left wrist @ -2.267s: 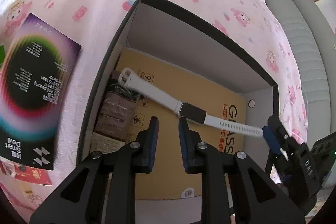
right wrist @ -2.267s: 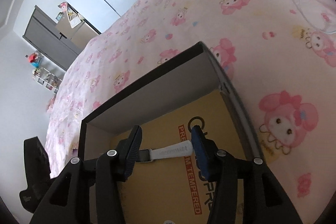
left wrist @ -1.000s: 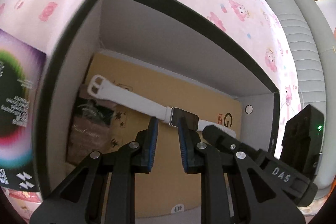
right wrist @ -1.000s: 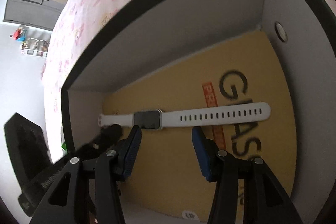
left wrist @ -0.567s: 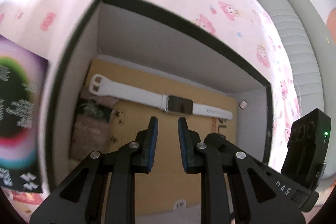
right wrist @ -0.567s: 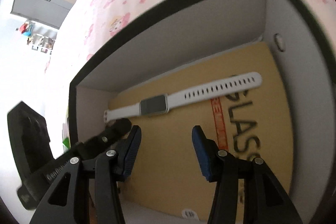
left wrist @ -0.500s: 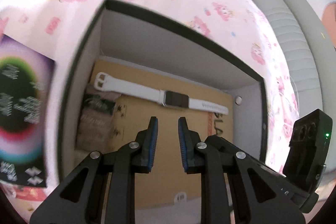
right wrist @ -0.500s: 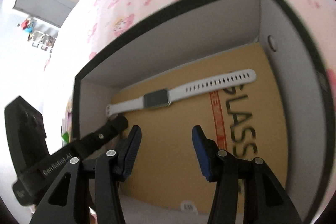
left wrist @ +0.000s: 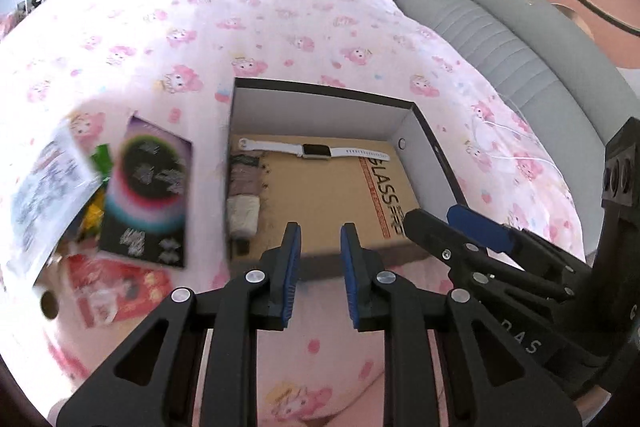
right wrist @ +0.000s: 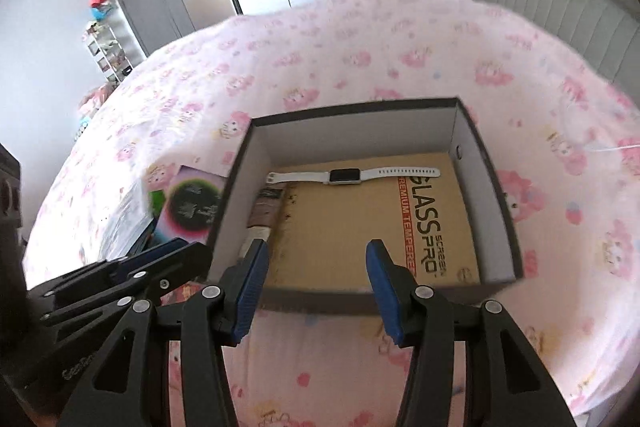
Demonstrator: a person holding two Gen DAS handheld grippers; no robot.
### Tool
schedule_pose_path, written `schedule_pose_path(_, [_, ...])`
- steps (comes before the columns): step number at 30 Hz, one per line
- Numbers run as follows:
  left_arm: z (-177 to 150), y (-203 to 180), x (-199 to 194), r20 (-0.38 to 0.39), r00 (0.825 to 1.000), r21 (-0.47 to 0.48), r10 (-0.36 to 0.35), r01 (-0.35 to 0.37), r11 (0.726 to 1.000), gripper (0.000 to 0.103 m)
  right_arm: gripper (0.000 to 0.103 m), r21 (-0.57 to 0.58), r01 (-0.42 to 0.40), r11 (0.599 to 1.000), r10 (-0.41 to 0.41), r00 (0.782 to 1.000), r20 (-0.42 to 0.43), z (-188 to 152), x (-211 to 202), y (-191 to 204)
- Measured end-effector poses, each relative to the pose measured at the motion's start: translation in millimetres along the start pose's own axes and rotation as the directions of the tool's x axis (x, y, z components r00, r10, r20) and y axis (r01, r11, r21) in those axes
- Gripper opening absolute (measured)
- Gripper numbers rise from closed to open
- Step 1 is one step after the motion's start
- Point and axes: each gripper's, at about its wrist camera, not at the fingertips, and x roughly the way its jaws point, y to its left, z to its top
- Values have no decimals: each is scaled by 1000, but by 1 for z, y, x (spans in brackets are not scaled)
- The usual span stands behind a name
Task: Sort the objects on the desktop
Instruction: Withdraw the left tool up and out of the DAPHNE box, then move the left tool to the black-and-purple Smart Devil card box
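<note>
A dark open box (left wrist: pixel 436 151) (right wrist: pixel 492 183) sits on the pink patterned bedspread. Inside it a white smartwatch (left wrist: pixel 316 150) (right wrist: pixel 346 175) lies flat along the far wall, on a tan screen-protector package (left wrist: pixel 332 199) (right wrist: pixel 360 223), with a brown packet (left wrist: pixel 244 183) (right wrist: pixel 264 211) at the left. My left gripper (left wrist: pixel 319 259) is open with a narrow gap, empty, above the box's near edge. My right gripper (right wrist: pixel 314 287) is wide open, empty, also at the near edge.
Left of the box lie a black package with a coloured ring (left wrist: pixel 148 187) (right wrist: pixel 190 205), a clear-wrapped leaflet (left wrist: pixel 44 183), a red card (left wrist: pixel 116 287) and green and yellow items (left wrist: pixel 96 187). A grey sofa (left wrist: pixel 520 39) stands at the right.
Both grippers have pulled back and up out of the box. The right gripper let go of the watch strap, and the watch now lies flat inside the box.
</note>
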Motion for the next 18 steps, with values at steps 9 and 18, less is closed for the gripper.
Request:
schedule_pose_path(9, [-48, 5, -63, 68, 996, 28, 58, -60, 998, 20, 47, -41, -51, 998, 53, 997, 54, -45, -43, 39])
schedule_pose_path(18, [-73, 16, -99, 119, 985, 81, 122, -132, 988, 27, 47, -12, -124, 992, 125, 991, 53, -74, -59, 62])
